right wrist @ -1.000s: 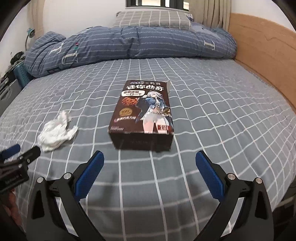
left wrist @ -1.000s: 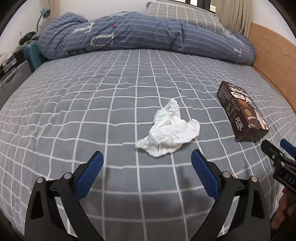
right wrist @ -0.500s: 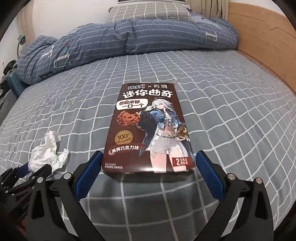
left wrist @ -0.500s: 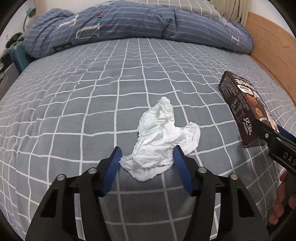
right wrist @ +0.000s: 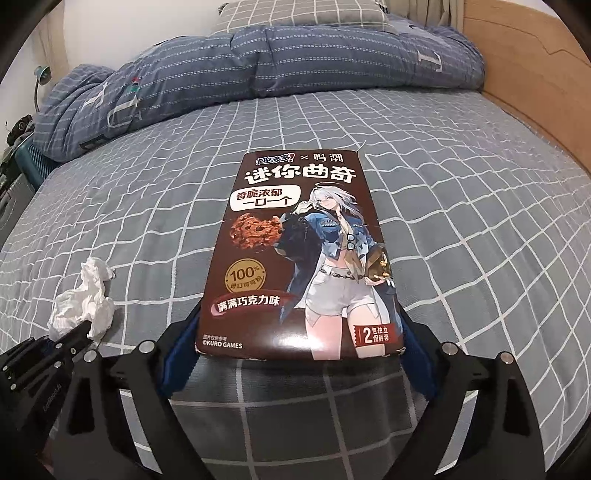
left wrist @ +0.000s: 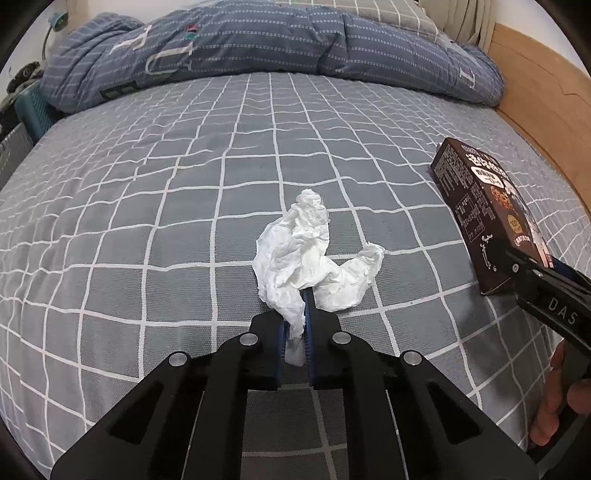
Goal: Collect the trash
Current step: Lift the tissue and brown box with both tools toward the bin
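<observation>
A crumpled white tissue (left wrist: 308,254) lies on the grey checked bed (left wrist: 147,192). My left gripper (left wrist: 295,325) is shut on its near end, the rest spreading beyond the blue pads. The tissue also shows in the right wrist view (right wrist: 86,299), with the left gripper (right wrist: 79,334) on it. A brown cookie box (right wrist: 303,258) lies flat on the bed. My right gripper (right wrist: 299,350) has its blue pads against both long sides of the box's near end. In the left wrist view the box (left wrist: 480,206) is at the right with the right gripper (left wrist: 532,269) on it.
A folded blue striped duvet (left wrist: 277,44) and a checked pillow (right wrist: 306,16) lie across the far end of the bed. A wooden bed frame (right wrist: 535,62) runs along the right side. A teal crate (left wrist: 35,107) and clutter stand off the bed's left edge.
My left gripper moved forward and closed on the tissue. My right gripper moved forward and closed onto the sides of the cookie box.
</observation>
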Tool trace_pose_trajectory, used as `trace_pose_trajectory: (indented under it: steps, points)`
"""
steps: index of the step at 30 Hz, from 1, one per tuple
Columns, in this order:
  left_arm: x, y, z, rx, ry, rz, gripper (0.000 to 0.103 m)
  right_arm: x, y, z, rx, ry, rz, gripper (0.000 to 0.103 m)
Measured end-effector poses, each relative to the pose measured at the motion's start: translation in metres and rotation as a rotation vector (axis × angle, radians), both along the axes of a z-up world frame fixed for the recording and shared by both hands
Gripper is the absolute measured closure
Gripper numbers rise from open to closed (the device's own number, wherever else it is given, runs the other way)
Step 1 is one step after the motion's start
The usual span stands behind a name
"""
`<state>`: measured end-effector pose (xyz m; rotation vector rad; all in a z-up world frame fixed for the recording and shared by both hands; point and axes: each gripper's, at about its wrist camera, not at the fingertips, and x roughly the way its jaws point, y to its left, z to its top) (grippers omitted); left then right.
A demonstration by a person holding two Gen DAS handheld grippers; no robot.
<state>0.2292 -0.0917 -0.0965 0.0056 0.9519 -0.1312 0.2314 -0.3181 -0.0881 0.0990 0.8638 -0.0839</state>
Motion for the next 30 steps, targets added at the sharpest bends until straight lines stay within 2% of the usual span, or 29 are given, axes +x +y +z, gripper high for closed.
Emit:
trace_pose_trajectory:
  steps: [17,30]
  points:
    - [-0.006,0.006,0.013,-0.013,-0.013,0.016,0.096,-0.016,0.008,0.022,-0.044,-0.060,-0.002,0.017]
    - [-0.020,0.015,0.039,-0.034,-0.047,0.028,0.096,-0.035,0.021,0.050,-0.063,-0.097,0.036,0.017]
